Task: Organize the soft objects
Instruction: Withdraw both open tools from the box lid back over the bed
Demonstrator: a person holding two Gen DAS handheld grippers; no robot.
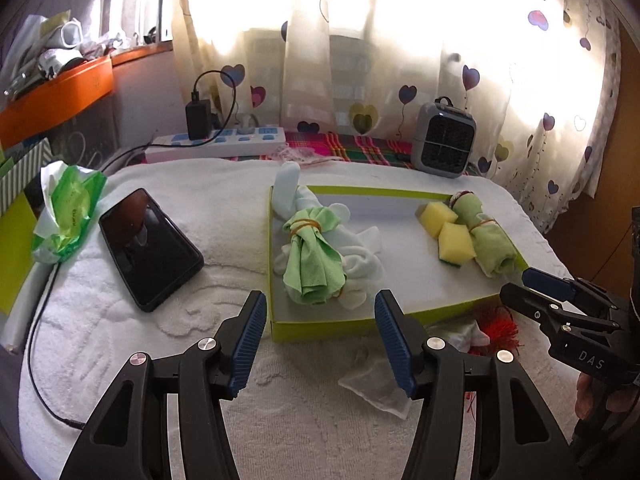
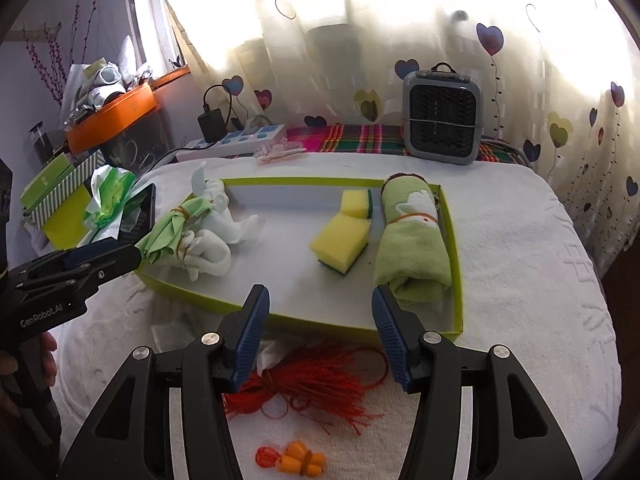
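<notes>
A shallow green-rimmed tray lies on a white towel. In it are a green cloth tied with a band on white socks, two yellow sponges and a rolled green towel. A red tassel and a small orange knot lie in front of the tray. My left gripper is open and empty before the tray's near left edge. My right gripper is open and empty above the tassel.
A black phone and a green tissue pack lie left of the tray. A clear plastic bag lies in front of it. A power strip and a small grey heater stand at the back.
</notes>
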